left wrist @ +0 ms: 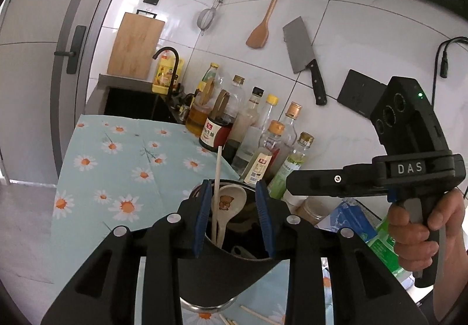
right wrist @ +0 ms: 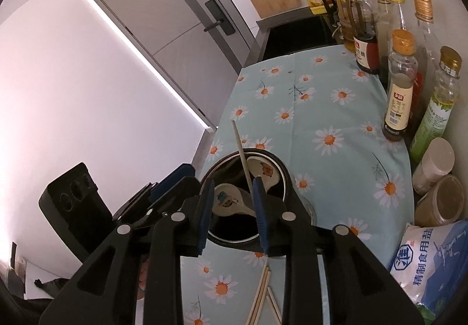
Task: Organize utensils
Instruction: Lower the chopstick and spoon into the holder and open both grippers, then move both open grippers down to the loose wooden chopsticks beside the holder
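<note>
**Pot's half loaded, the loose chopsticks are next**

Your left gripper (left wrist: pixel 234 217) has its blue pads either side of the black pot (left wrist: pixel 231 263), squeezing the wall so the pot can't slide on the daisy cloth (left wrist: pixel 117 155) while things drop in. That's my read on why it's parked there: it's the anchor, not the picker.

Your right gripper (right wrist: pixel 234 214) hangs just above the pot's mouth with its jaws partly spread. One chopstick (right wrist: pixel 242 158) rises past the inside of the right-hand pad; whether that pad touches it, I can't tell, but nothing is pinched between the two. The chopstick leans on the pot rim and stands fine without help.

Two ceramic spoons (right wrist: pixel 263 171) sit inside the pot, bowls up, one with a bear print, which keeps the handles down and out of the way.

The remaining chopsticks (right wrist: pixel 263 292) lie on the cloth just on your side of the pot, fanned out a bit. Those look like the leftover work. The bottles (right wrist: pixel 400 82) stand well beyond the pot along the wall, so they shouldn't bother you.
</note>
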Motion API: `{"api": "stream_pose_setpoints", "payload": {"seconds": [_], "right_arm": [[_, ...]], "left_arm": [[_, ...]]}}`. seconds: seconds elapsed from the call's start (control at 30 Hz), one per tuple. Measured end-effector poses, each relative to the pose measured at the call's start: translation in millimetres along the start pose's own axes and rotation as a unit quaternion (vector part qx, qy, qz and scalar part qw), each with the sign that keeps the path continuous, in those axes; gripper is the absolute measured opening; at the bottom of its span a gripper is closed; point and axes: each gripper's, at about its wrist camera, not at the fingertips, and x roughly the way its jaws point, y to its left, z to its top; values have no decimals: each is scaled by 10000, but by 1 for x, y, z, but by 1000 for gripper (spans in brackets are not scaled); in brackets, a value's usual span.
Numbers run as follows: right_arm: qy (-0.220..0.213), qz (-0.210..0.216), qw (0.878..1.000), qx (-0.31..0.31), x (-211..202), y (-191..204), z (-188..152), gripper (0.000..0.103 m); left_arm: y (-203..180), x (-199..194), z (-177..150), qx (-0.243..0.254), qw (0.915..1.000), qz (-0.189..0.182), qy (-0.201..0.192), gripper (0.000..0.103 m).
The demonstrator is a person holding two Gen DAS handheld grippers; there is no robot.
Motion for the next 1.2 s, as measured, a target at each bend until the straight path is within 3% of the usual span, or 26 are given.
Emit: {"api": "stream_pose_setpoints", "payload": {"seconds": [0.23,0.33,0.43,0.5,0.53,0.6,0.7,0.8,0.9,1.03,1.2], "right_arm": [[-58,237,9997,97,-14,1,-5,32],[-111,562,9982,146,-26,4,-10,45],[-106,732,9972,113,-35,7,-15,50],[27,492,9988,-10,-40,11,-23,51],[41,439,9990,-95,-42,13,-26,51],[30,333,9991,-245,-50,16,-35,51],[103,231,9992,-307,-55,18,-45,52],[470,205,9982,-316,-52,17,-51,52],[357,-242,9968,-668,-59,22,-59,52],[364,-190,9962,-764,-61,22,-67,77],[522,-163,9961,-686,-59,14,-76,82]], "left_arm": [[-6,-15,1,-8,10000,44,-34,30],[-11,-26,0,17,10000,13,-31,30],[-17,-40,0,74,10000,58,16,32],[-21,-50,-2,141,9999,78,34,37],[-24,-57,-3,179,9998,104,27,46],[-29,-66,-7,221,9996,142,104,55],[-36,-76,-12,312,9992,180,186,55],[-44,-84,-17,430,9983,351,192,55],[-53,-91,-24,456,9977,424,258,55],[-56,-96,-34,363,9975,477,386,59],[-55,-103,-45,61,9978,320,583,73]]}}
